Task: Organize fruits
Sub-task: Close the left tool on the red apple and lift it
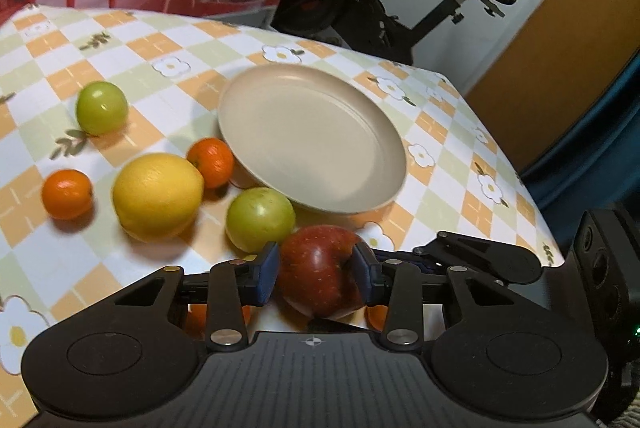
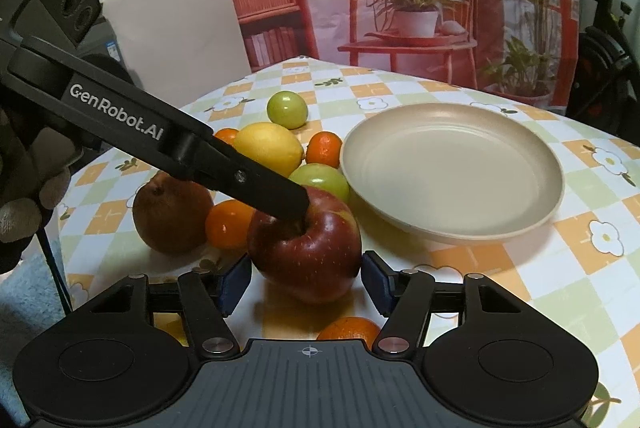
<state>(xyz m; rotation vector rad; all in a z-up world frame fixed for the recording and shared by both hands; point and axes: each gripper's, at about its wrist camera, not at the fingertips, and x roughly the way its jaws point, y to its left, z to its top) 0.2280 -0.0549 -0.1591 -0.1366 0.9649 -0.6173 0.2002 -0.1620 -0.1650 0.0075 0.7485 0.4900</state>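
A red apple sits at the near edge of the table, and my left gripper is shut on it, a blue pad pressing each side. In the right wrist view the same apple lies between the pads of my right gripper, which stands open with a thin gap at its left pad. A black left finger crosses the apple's top. The empty beige plate stands just behind the apple.
A lemon, two green fruits and oranges lie left of the plate. A brown round fruit and an orange sit beside the apple. A gloved hand is at the left. An exercise bike stands beyond the table.
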